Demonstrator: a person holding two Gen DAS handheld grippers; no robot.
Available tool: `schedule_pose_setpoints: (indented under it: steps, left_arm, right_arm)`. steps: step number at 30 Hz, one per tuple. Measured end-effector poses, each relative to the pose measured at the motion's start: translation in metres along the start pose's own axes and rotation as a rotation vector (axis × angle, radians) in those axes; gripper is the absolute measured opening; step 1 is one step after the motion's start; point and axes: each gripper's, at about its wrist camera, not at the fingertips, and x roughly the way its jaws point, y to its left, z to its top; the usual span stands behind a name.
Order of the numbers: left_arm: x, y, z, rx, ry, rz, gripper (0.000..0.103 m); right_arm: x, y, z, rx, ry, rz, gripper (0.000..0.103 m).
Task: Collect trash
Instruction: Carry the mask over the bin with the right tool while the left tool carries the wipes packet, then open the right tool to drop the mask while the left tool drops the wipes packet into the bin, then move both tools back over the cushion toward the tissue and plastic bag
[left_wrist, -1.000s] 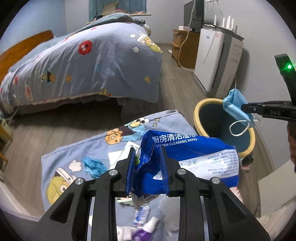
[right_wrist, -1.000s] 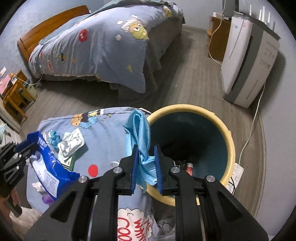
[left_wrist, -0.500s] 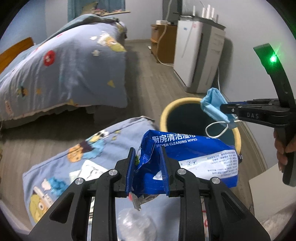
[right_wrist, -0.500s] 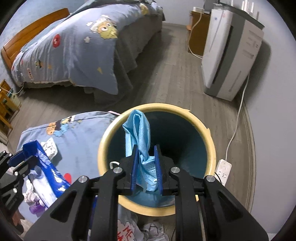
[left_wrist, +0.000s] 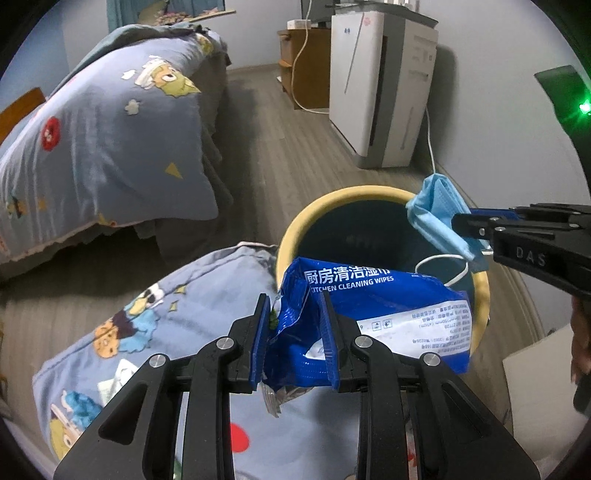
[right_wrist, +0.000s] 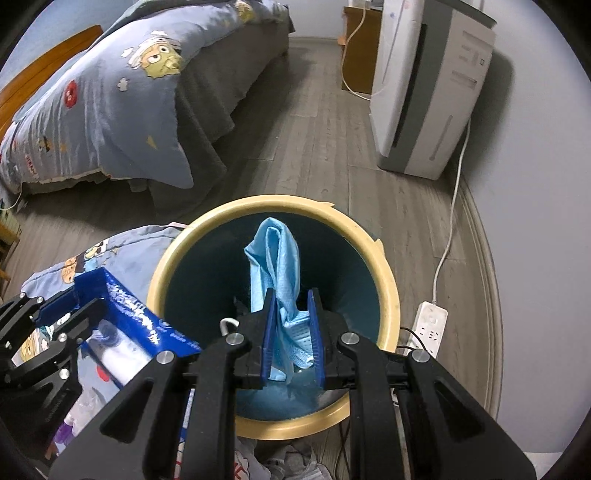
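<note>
My left gripper (left_wrist: 295, 328) is shut on a crumpled blue kitchen-wipes packet (left_wrist: 373, 314), held at the near rim of a yellow-rimmed bin (left_wrist: 291, 236) with a dark teal inside. In the right wrist view that packet (right_wrist: 136, 317) and the left gripper (right_wrist: 55, 332) hang at the bin's left edge. My right gripper (right_wrist: 291, 332) is shut on a light blue face mask (right_wrist: 275, 266), held straight over the bin's (right_wrist: 388, 280) mouth. From the left wrist view the mask (left_wrist: 439, 210) dangles from the right gripper (left_wrist: 465, 236), its white ear loop hanging into the bin.
A cartoon-print blue pillow (left_wrist: 155, 332) with small scraps on it lies on the floor left of the bin. A bed (right_wrist: 110, 99) with a matching quilt stands behind. A white appliance (right_wrist: 428, 81), its cable and a power strip (right_wrist: 430, 325) line the right wall.
Both grippers have moved toward the bin with their loads. The mask now hangs over the bin's middle, and the wipes packet has come from above the pillow to the bin's near rim.
</note>
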Motion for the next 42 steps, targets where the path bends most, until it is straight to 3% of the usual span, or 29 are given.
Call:
schedule_pose_setpoints:
  steps: [5, 7, 9, 12, 16, 18, 20, 21, 25, 29, 42]
  left_arm:
    - [0.007, -0.009, 0.004, 0.014, -0.002, 0.001, 0.028]
    - [0.007, -0.010, 0.004, 0.015, -0.009, 0.000, 0.032]
    - [0.006, -0.010, 0.004, 0.013, -0.016, -0.003, 0.044]
    - [0.004, -0.008, 0.003, 0.001, -0.022, 0.004, 0.051]
    - [0.001, -0.001, 0.001, -0.018, -0.028, -0.001, 0.062]
    - [-0.002, 0.002, 0.000, -0.034, -0.042, -0.006, 0.080]
    - [-0.009, 0.008, -0.002, -0.057, -0.066, -0.004, 0.089]
    - [-0.011, 0.010, -0.003, -0.064, -0.070, 0.001, 0.091]
    - [-0.020, 0.029, -0.010, -0.090, -0.054, 0.032, 0.093]
    - [-0.040, 0.059, -0.023, -0.113, -0.061, 0.080, 0.095]
    - [-0.118, 0.192, -0.068, -0.238, -0.043, 0.296, 0.097]
  right_arm:
    - [0.003, -0.002, 0.001, 0.007, -0.002, -0.003, 0.017]
    - [0.004, -0.002, 0.001, 0.001, -0.001, -0.010, 0.018]
    - [0.004, -0.002, 0.000, 0.006, 0.001, -0.008, 0.019]
    - [0.005, -0.002, 0.001, 0.011, 0.002, -0.011, 0.022]
    - [0.004, -0.001, 0.002, 0.009, 0.000, -0.009, 0.032]
    - [0.003, 0.000, 0.001, 0.007, -0.004, -0.015, 0.043]
    - [0.001, 0.001, 0.002, 0.010, -0.013, -0.024, 0.063]
    - [0.000, 0.001, 0.002, 0.011, -0.017, -0.024, 0.065]
    - [-0.004, 0.004, 0.003, 0.015, -0.024, -0.015, 0.087]
    - [-0.008, 0.018, 0.005, -0.009, -0.030, -0.011, 0.096]
    - [-0.025, 0.108, 0.005, -0.103, -0.023, 0.048, 0.097]
